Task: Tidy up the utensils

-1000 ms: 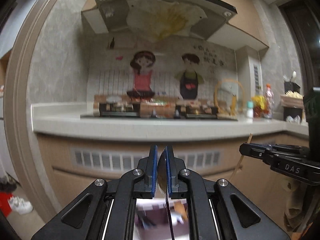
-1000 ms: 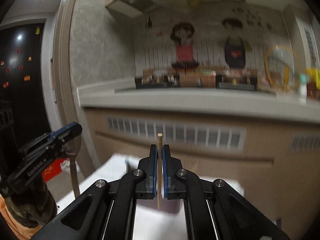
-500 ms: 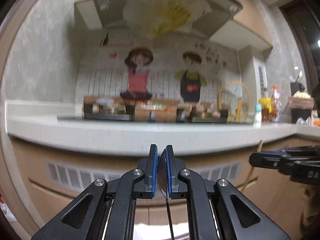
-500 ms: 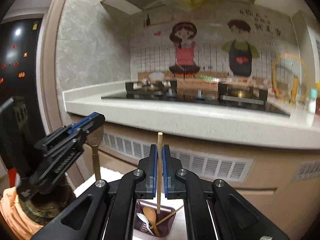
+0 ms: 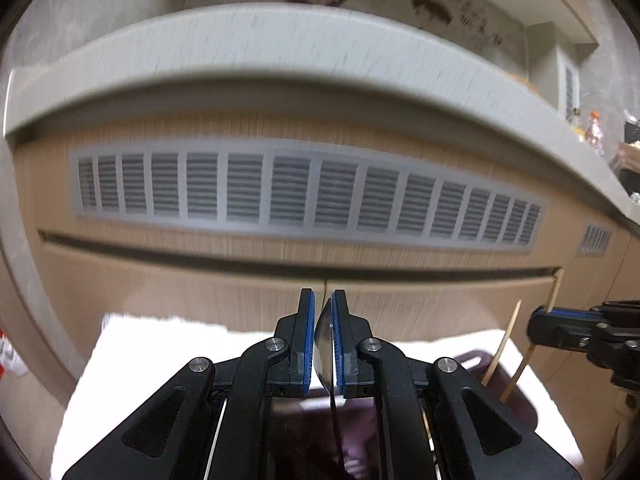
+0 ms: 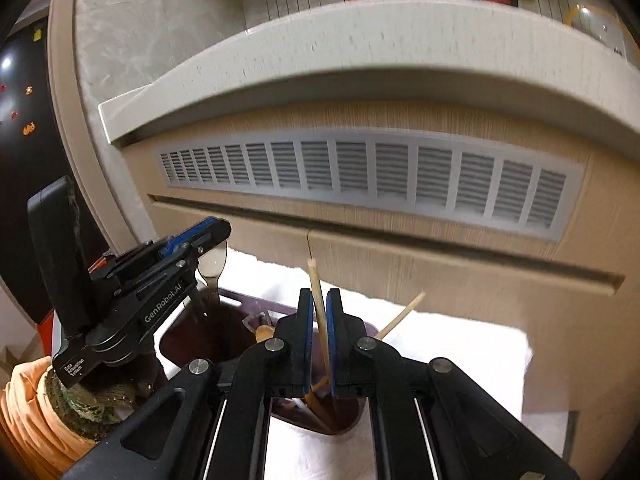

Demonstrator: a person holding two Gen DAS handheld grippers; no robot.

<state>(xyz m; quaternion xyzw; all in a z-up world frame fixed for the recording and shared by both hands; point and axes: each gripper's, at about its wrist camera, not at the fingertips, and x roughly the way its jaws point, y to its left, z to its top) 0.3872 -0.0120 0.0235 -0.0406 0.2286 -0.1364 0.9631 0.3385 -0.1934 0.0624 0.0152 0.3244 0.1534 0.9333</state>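
Note:
My left gripper (image 5: 323, 312) is shut on a metal spoon (image 5: 325, 336), bowl up, handle hanging into the dark purple utensil holder (image 5: 516, 396). In the right wrist view the left gripper (image 6: 218, 232) holds the spoon (image 6: 214, 264) over the holder's left compartment (image 6: 208, 340). My right gripper (image 6: 319, 312) is slightly parted around a wooden chopstick (image 6: 316, 292) that leans in the holder's right compartment. Another chopstick (image 6: 400, 314) and a wooden spoon (image 6: 264, 332) stand in the holder. The right gripper (image 5: 538, 322) also shows by two chopsticks (image 5: 504, 348).
The holder stands on a white cloth-covered table (image 6: 460, 344). A wooden cabinet front with a grey vent grille (image 5: 312, 192) and a grey countertop edge (image 5: 280, 48) rise just behind. An orange-sleeved gloved hand (image 6: 52, 408) holds the left gripper.
Both grippers have dropped and tilted down toward the holder. The spoon handle and the chopstick have gone down into the holder. The right jaws have loosened a little around the chopstick.

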